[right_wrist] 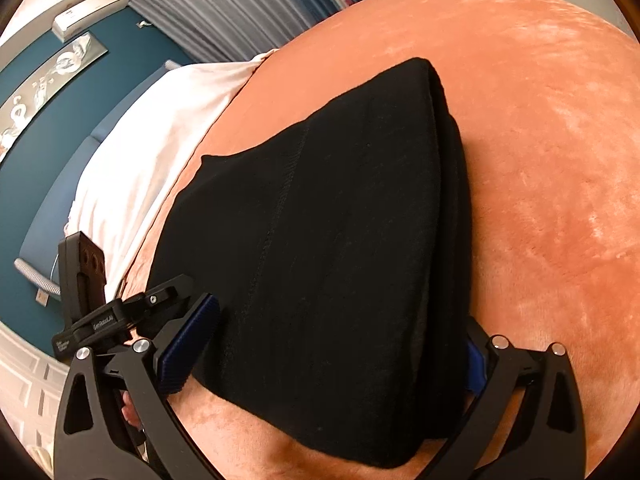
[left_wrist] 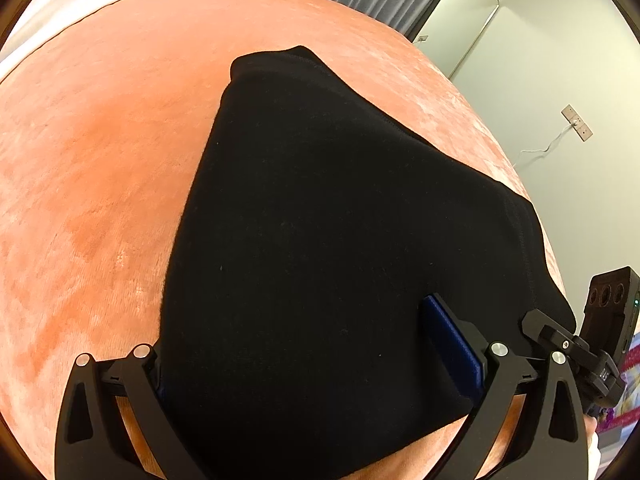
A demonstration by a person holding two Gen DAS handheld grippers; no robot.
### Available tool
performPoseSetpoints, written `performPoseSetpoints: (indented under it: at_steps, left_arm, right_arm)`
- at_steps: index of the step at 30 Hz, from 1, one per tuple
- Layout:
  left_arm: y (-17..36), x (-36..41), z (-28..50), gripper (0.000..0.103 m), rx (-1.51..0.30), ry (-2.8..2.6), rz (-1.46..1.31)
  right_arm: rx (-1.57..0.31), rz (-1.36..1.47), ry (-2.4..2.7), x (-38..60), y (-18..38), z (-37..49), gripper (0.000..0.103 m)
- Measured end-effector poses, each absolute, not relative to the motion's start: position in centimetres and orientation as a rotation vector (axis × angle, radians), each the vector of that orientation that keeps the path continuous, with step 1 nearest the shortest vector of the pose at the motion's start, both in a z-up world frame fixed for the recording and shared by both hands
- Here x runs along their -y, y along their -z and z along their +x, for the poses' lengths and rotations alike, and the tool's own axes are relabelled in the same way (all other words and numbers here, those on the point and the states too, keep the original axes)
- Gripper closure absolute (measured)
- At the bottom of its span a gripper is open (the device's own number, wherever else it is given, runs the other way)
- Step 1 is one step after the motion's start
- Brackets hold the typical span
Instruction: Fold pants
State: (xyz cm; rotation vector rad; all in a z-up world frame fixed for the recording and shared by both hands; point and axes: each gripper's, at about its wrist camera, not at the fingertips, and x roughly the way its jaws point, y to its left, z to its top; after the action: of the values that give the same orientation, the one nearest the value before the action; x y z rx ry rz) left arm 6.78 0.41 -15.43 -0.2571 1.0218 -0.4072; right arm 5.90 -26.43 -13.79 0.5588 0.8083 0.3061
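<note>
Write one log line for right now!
pants: folded, on orange blanket | left tool: open | right tool: open

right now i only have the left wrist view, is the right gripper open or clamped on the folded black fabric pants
Observer: Open. The right gripper has its blue pads wide apart, either side of the near end of the folded black fabric pants.
Operator: how do the layers look on its side
Observer: Several stacked edges show along the right side, close to flush.
Operator: any marks on top
Observer: A stitched seam runs lengthwise down the top layer.
</note>
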Motion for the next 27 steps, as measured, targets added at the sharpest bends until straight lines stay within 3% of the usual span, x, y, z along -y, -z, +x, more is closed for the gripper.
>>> performPoseSetpoints:
  at_steps: [5,13,15,20,27]
  left_arm:
    - [15.5,-0.7,7.5,0.005,-1.019,0.413,-0.304]
    - [15.8,0.2,8.0,0.005,-1.02,0.419,-0.274]
    - [15.5,0.1,7.8,0.013,-1.01,0.413,-0.277]
    - [14.2,-1.6,7.5,0.057,-0.99,0.425,-0.368]
    - [13.0,-2.4,4.0,0.062,-1.023,0.468,-0.422]
  right_arm:
    - [-0.818,0.591,-0.268,26.8,13.8,6.4,0.01]
    - [-0.819,0.651,-0.29,27.6,14.2,7.2,0.048]
    - [-0.819,0.664,-0.305,27.4,14.1,7.2,0.055]
    - [-0.793,0.638,-0.32,26.9,12.5,6.1,0.062]
    - [-0.78,0.628,-0.362,27.1,10.5,2.1,0.062]
